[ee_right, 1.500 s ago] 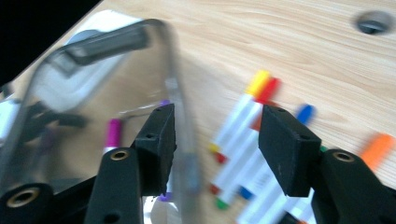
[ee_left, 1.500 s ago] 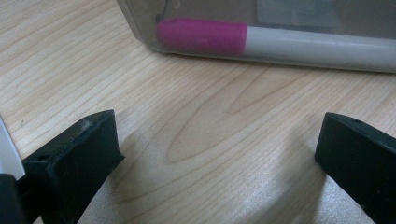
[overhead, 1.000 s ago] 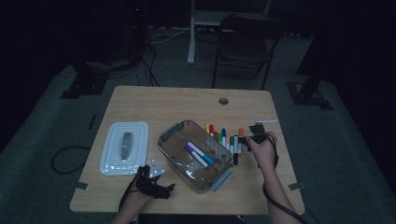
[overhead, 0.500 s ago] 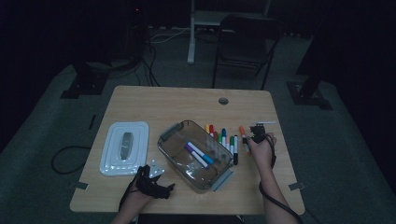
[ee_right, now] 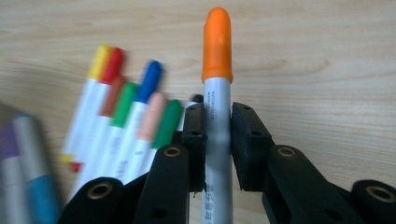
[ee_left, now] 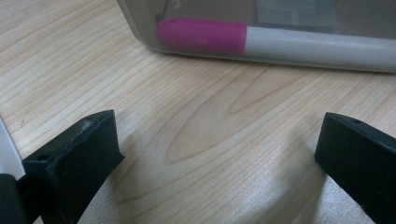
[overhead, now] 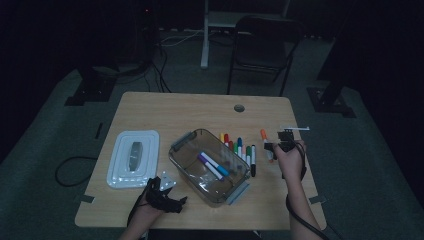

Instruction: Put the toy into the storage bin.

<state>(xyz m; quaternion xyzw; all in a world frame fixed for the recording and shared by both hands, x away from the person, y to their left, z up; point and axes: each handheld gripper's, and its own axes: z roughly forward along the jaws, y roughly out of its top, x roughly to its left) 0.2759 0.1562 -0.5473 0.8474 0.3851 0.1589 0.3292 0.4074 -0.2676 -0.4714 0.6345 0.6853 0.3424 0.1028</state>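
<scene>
Two claws are at work over the wooden table (overhead: 165, 112), and I go from the left side to the right. Near the left edge lies a white lid (overhead: 134, 158), flat, with a grey handle in its middle. Just in front of it, at the near edge, the left claw (overhead: 161, 192) rests low on the wood; in the left gripper view its two black jaws stand wide apart with nothing between them, and they look at the wall of the clear plastic box (ee_left: 140, 28), where a pink-capped marker (ee_left: 201, 37) lies along the bottom.

The clear plastic box (overhead: 186, 161) sits in the middle, turned a little, and holds a purple marker (overhead: 208, 163) and a blue one. Just to the right of it, a row of markers (overhead: 239, 147) lies on the table, caps pointing away from the person.

Further right, the right claw (overhead: 280, 146) is clamped on the orange marker (ee_right: 217, 93); its jaws have just been closing and now press the grey barrel from both sides. The marker's long axis runs along the claw, the orange cap forward, away from the person.

The box lies to the left of this marker, across the row of markers, so I judge the right hand must carry it leftward over them. The right hand is nearer and already holds it.
</scene>
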